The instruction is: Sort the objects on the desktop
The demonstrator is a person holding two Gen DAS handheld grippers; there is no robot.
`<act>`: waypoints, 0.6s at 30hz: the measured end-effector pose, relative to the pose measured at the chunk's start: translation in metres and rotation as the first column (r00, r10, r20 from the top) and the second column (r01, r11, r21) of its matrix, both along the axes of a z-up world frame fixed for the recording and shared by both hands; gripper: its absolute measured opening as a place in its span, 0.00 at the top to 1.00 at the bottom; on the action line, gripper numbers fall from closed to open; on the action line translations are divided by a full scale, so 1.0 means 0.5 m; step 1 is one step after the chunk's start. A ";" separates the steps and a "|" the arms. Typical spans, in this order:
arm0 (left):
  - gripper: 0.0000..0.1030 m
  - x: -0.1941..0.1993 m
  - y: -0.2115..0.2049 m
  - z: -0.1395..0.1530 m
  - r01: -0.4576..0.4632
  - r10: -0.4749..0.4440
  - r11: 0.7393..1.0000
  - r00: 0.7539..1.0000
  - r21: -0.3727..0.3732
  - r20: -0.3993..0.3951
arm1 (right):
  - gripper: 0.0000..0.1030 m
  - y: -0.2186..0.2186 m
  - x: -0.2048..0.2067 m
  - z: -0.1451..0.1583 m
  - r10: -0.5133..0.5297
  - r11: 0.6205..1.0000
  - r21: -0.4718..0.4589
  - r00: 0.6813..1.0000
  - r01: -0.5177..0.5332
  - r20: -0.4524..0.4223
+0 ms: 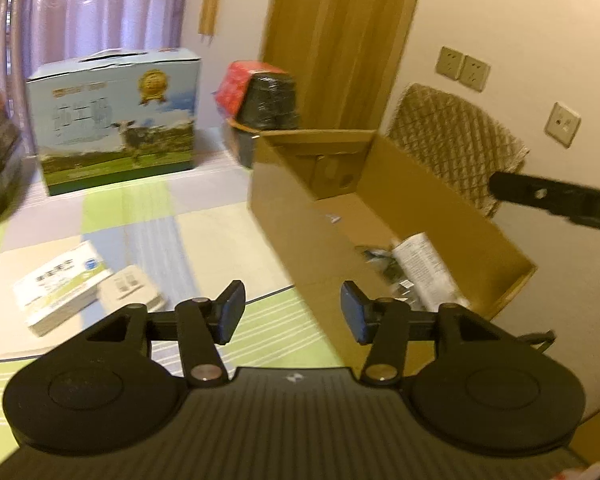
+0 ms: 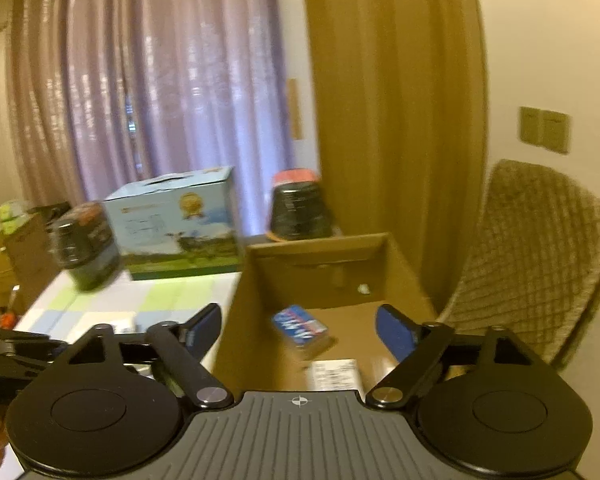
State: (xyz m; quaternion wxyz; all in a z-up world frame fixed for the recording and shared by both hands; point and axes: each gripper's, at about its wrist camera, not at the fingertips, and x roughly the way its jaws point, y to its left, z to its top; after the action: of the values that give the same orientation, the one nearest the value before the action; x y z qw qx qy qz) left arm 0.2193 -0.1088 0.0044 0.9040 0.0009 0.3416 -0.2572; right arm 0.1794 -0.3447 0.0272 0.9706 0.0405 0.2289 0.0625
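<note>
**Grippers held empty above the table and the open box**

Cardboard box (image 1: 380, 216) is seen open at the table's right edge, beside a quilted chair (image 1: 456, 136). Inside it a blue packet (image 2: 300, 326), a white printed leaflet (image 1: 424, 268) and some dark blurred items are contained. Two white cartons (image 1: 80, 286) are laid flat and touching near the table's front left. A milk carton case (image 1: 120, 120) is stood at the far edge. The left gripper (image 1: 292, 312) is held with fingers spread wide, nothing between them. The right gripper (image 2: 300, 332) is likewise wide open and empty, above the box's near end.
</note>
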 end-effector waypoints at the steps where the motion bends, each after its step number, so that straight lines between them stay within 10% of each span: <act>1: 0.49 0.001 0.014 -0.002 -0.012 0.012 1.000 1.000 0.006 -0.003 | 0.15 0.012 -0.002 0.000 0.015 1.000 0.003 1.000 -0.015 0.001; 7: 0.21 -0.010 0.118 0.000 -0.095 0.095 0.996 0.995 -0.001 0.009 | 0.08 0.090 -0.003 -0.002 0.102 0.995 -0.003 0.995 -0.102 0.000; 18: 0.03 -0.031 0.277 -0.003 -0.210 0.210 0.977 0.978 0.028 -0.004 | 0.02 0.232 0.005 -0.017 0.225 0.974 -0.018 0.974 -0.226 -0.020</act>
State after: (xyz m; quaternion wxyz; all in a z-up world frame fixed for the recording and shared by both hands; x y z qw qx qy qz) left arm 0.2038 0.0297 0.0030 0.9248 -0.0237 0.3463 -0.1555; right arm 0.1818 -0.2288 0.0184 0.9555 0.0049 0.2414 0.1695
